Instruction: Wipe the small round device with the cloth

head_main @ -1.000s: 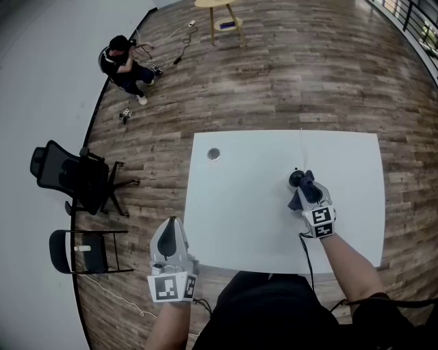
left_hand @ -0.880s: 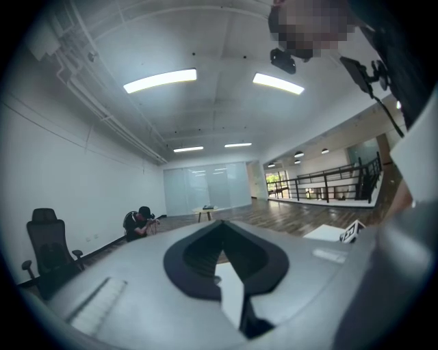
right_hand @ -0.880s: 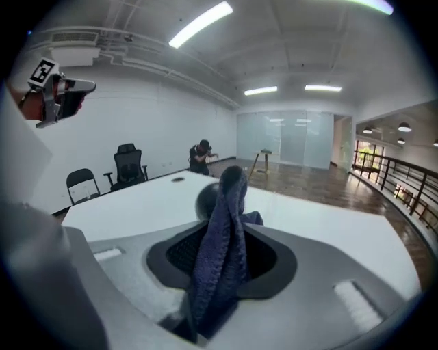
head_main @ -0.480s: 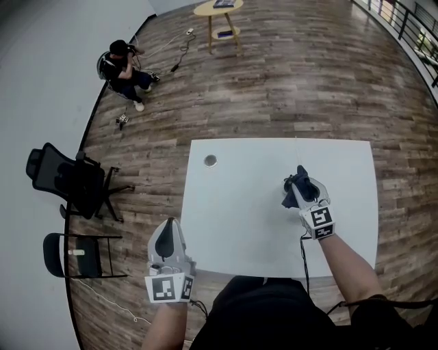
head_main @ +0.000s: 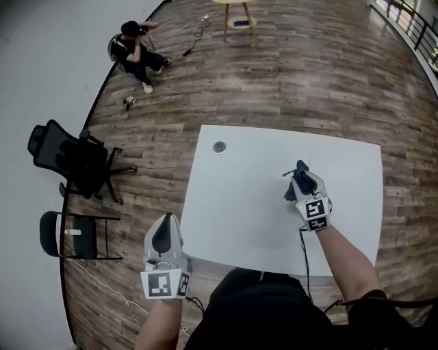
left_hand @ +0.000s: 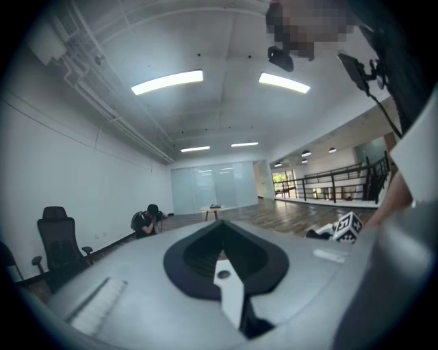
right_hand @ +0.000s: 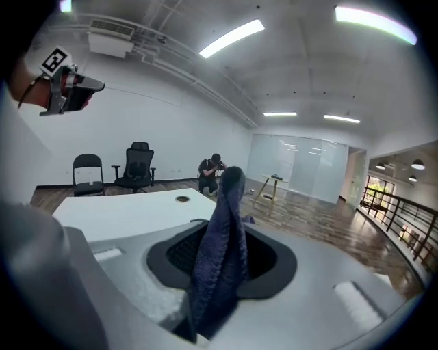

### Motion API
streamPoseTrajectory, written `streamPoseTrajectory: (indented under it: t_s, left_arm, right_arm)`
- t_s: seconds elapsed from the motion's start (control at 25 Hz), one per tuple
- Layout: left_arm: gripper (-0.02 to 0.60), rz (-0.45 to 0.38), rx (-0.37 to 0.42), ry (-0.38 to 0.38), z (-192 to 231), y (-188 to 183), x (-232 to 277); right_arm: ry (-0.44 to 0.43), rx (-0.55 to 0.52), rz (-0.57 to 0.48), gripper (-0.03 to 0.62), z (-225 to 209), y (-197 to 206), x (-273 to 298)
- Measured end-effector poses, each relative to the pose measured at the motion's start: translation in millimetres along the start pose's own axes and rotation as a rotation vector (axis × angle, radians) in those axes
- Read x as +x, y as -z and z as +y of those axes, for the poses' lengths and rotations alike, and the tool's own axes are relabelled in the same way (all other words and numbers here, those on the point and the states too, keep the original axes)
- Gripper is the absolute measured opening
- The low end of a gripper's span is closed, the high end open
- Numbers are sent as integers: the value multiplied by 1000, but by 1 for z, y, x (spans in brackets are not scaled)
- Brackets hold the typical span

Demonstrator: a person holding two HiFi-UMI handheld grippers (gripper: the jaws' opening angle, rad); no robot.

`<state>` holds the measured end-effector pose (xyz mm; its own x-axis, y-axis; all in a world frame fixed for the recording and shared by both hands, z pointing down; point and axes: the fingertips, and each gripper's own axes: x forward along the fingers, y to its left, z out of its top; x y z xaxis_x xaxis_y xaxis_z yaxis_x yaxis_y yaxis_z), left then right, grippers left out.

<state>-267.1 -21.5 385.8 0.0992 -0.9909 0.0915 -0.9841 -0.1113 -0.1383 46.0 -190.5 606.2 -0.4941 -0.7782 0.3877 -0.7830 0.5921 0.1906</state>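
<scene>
Left hand-held gripper (head_main: 166,225) hangs off the near left corner of the white surface (head_main: 246,212) in the head view, over the wooden floor (head_main: 328,82), its jaws pressed together. To the right, the right hand-held gripper (head_main: 301,176) is over the right half of the surface, pinching a dark blue cloth (head_main: 291,193) that bunches around its tips. The small round device (head_main: 219,147) sits on the surface near the far left corner, well apart from both grippers. Out on the floor at the far left a person (head_main: 137,51) crouches. A black office chair (head_main: 68,164) and a folding chair (head_main: 68,236) stand left of the surface, and a round side table (head_main: 236,10) stands at the far edge. In the left gripper view, the jaws meet at a point with nothing between them. Beyond them are the crouching person, the office chair at the left, and the right gripper's marker cube (left_hand: 347,227) low at the right. In the right gripper view, the cloth (right_hand: 222,253) rises upright from between the jaws, clamped there and twisted into a narrow column. Past it to the left, the device (right_hand: 182,199) lies flat on the white surface, with both chairs and the person along the far wall.
</scene>
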Motion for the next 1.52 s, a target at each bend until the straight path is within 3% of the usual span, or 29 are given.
streamPoseTrajectory:
  t_s: [0.44,0.72,0.96,1.04,1.16,1.24,1.52]
  left_arm:
    - [6,2,8,4,-7,-3,4]
    - [6,-1,12,11,-10,-9,7]
    - [6,14,14,11,-8,-5,9]
    - [6,12,11,11,-7,-5,11]
    - [6,-3,8,13,-6,-8,15]
    - [6,-15,7,16,-6,-10,17]
    - [6,-31,19,29,-10,-16,18]
  right_arm:
    - [-111,-64,21,120,34,6,3]
    - [-149,28,33,120,57,20,3]
    - [-191,168,164,120,76,68,-1]
    - [-218,148,101,120,82,53,-13]
    - [-127,64,-56,120,55,1,-26]
    - [-46,59,-104,120,26,-23,-24]
    - [-37,134,6,120,-1,4,2]
